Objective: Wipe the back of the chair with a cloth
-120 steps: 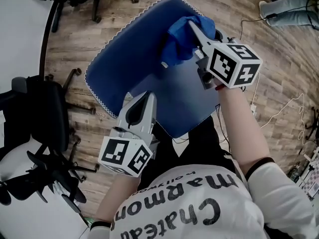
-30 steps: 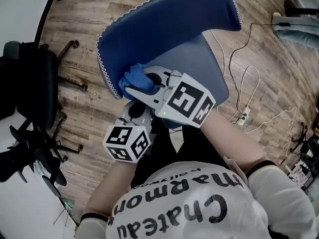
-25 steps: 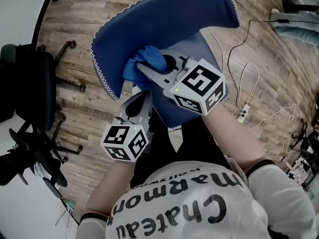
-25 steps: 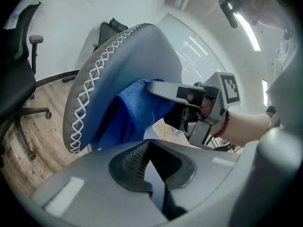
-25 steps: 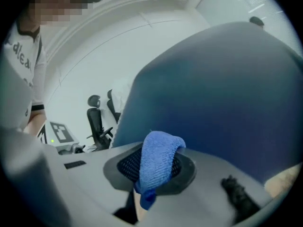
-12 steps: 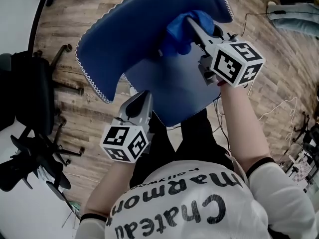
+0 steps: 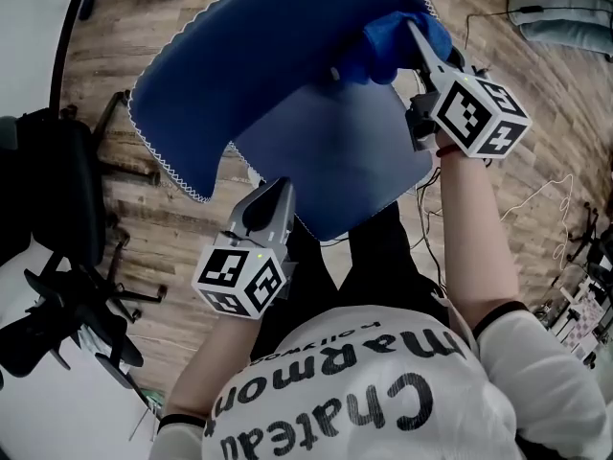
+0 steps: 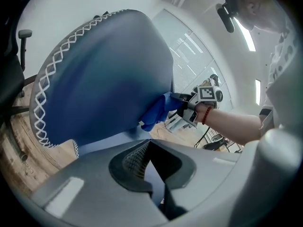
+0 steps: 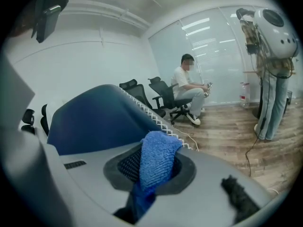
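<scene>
The chair's blue backrest (image 7: 259,65) with white zigzag stitching fills the top of the head view, its seat (image 7: 335,161) below it. My right gripper (image 7: 414,31) is shut on a blue cloth (image 7: 388,41), which is bunched against the backrest's upper right edge. In the right gripper view the cloth (image 9: 158,157) hangs over the jaws beside the backrest (image 9: 94,122). My left gripper (image 7: 276,192) hangs by the seat's front left edge, jaws together with nothing in them. The left gripper view shows the backrest (image 8: 104,74), the cloth (image 8: 156,112) and the right gripper (image 8: 182,100) beyond it.
Black office chairs (image 7: 48,190) stand to the left by a white table (image 7: 29,27). Cables (image 7: 546,199) trail over the wood floor at right. A person sits on a chair (image 9: 187,86) in the background and another stands (image 9: 270,93) at right.
My right gripper has swept the cloth from the backrest's lower left up and across to its upper right edge. The left gripper has stayed by the seat.
</scene>
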`<state>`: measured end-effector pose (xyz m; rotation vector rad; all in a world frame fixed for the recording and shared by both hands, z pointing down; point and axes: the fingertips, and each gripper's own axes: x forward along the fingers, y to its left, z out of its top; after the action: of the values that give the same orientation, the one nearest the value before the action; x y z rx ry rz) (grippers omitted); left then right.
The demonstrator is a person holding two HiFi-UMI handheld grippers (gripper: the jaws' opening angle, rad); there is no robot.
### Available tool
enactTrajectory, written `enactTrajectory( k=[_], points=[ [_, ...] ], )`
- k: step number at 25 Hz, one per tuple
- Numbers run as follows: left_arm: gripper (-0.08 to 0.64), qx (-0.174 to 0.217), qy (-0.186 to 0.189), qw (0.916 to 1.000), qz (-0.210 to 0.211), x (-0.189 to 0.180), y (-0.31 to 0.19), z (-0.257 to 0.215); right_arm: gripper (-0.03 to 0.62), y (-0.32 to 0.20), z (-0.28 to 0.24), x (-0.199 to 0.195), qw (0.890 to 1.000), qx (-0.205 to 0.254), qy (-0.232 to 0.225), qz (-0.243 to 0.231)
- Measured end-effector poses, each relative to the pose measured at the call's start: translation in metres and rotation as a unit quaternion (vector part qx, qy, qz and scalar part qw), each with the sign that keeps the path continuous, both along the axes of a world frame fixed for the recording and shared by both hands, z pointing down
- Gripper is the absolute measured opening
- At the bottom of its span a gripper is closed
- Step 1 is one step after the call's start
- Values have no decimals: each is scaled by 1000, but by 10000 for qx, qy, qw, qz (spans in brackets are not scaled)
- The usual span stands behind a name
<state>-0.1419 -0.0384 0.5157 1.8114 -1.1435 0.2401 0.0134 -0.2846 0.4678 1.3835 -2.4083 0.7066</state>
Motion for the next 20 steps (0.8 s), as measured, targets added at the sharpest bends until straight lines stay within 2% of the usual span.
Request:
enactTrajectory(
  k=[5,8,11,14,17,20],
  points=[
    [8,38,-66,10000,-33,-6,-2,3,55,4,1,8,9998,67,103,142],
    [8,15,-167,9997,-204,-15,0,6,55,14,10,-8,9997,63,203,-96],
    [8,-66,-327,9988,-355,-24,6,13,55,33,23,-42,9970,-5,393,-668],
    [8,-68,-538,9976,-431,-31,11,16,55,62,38,-85,9886,-176,514,-1407],
    [8,-35,-626,9968,-498,-35,12,18,55,103,51,-133,9716,-441,470,-2278],
    [8,-74,-654,9965,-511,-39,15,22,55,153,60,-178,9472,-718,358,-3103]
  ],
)
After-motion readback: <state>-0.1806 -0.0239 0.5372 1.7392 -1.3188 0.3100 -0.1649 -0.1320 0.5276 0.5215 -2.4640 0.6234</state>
